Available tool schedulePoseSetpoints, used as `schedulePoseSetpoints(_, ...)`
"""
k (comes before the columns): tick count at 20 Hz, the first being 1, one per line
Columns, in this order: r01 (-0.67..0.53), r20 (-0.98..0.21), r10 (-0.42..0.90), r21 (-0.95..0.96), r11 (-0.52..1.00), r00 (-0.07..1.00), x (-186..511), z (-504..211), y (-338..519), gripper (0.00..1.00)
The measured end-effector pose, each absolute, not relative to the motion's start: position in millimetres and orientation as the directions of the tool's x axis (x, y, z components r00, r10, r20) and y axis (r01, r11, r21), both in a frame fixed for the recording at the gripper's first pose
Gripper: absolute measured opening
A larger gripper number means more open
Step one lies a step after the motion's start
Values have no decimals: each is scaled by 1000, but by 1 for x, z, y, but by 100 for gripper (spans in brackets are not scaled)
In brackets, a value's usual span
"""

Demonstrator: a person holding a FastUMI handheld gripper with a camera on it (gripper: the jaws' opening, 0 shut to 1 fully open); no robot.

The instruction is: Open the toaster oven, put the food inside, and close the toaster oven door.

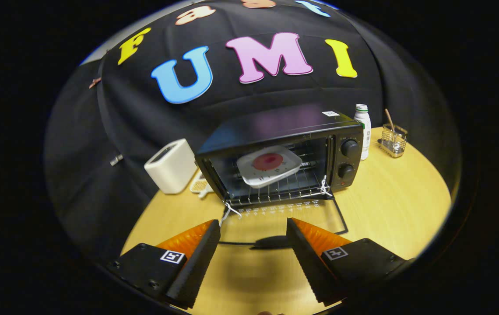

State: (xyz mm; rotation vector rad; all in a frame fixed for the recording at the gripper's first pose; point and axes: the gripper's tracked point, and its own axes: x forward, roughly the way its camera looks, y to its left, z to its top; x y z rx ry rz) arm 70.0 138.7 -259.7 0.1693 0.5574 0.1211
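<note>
A black toaster oven point(302, 131) stands on the round wooden table point(398, 210), its glass door point(284, 218) folded down flat toward me. On the wire rack inside rests a white square plate point(254, 176) carrying a round red piece of food point(268, 161). My gripper point(254, 232) hovers above the table in front of the lowered door, open, with nothing between its fingers. The door's dark handle point(271, 241) lies just ahead of the fingertips, between them.
A white toaster point(171, 166) stands left of the oven, with a small pale item beside it. Right of the oven are a white bottle point(363, 129) and a wire basket point(393, 140) holding a stick. The oven's two knobs point(349, 148) face me.
</note>
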Motion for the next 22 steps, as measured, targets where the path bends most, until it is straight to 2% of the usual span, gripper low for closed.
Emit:
schedulePoseSetpoints(3, -69, -563, 74, 30, 997, 823, 56, -287, 123, 99)
schedulePoseSetpoints(8, -70, -665, -27, -119, 990, 747, 37, -335, 94, 100)
schedulePoseSetpoints(13, -9, -741, -42, -65, 998, 670, 46, -376, 92, 100)
schedulePoseSetpoints(22, 59, -778, -35, 2, 998, 628, 73, -395, 107, 98)
